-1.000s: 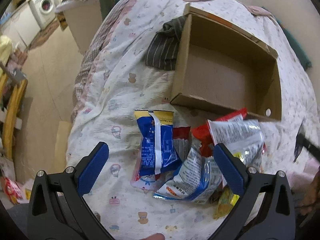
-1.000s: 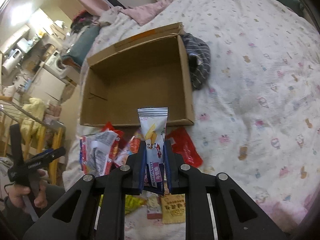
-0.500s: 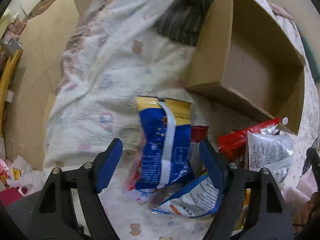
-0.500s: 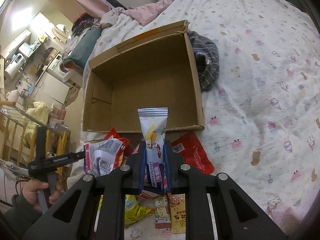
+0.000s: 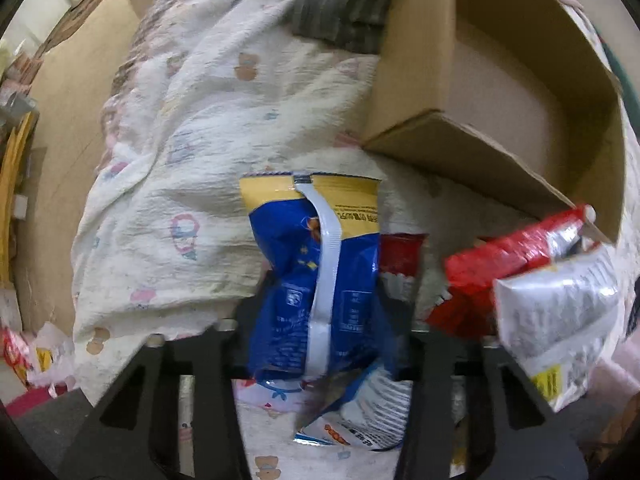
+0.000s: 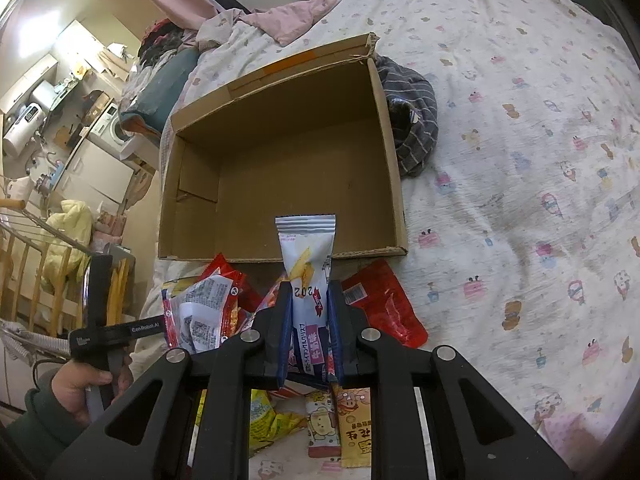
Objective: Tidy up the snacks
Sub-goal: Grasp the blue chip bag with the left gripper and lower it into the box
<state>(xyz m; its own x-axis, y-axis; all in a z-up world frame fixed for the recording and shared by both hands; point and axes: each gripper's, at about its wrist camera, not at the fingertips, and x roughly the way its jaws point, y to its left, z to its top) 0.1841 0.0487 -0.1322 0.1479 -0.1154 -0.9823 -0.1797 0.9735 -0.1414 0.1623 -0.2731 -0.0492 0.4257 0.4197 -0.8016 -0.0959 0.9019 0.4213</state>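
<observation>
An open cardboard box (image 6: 280, 168) lies on the bed, its inside bare; it also shows in the left wrist view (image 5: 500, 100). My right gripper (image 6: 310, 292) is shut on a white snack packet (image 6: 306, 256) and holds it upright just in front of the box's near wall. My left gripper (image 5: 324, 304) has closed around a blue and yellow snack bag (image 5: 320, 260) in the snack pile. A red and silver bag (image 5: 540, 280) lies to its right. The left gripper's handle (image 6: 100, 328) and the hand holding it show in the right wrist view.
Several snack packets (image 6: 352, 420) lie on the patterned bedsheet (image 6: 520, 200) in front of the box. A striped grey cloth (image 6: 412, 120) lies by the box's right wall. The bed edge and floor (image 5: 52, 152) lie to the left.
My left gripper has moved forward and down and closed its jaws onto the blue and yellow bag. My right gripper has stayed shut on the white packet, moving slightly toward the box.
</observation>
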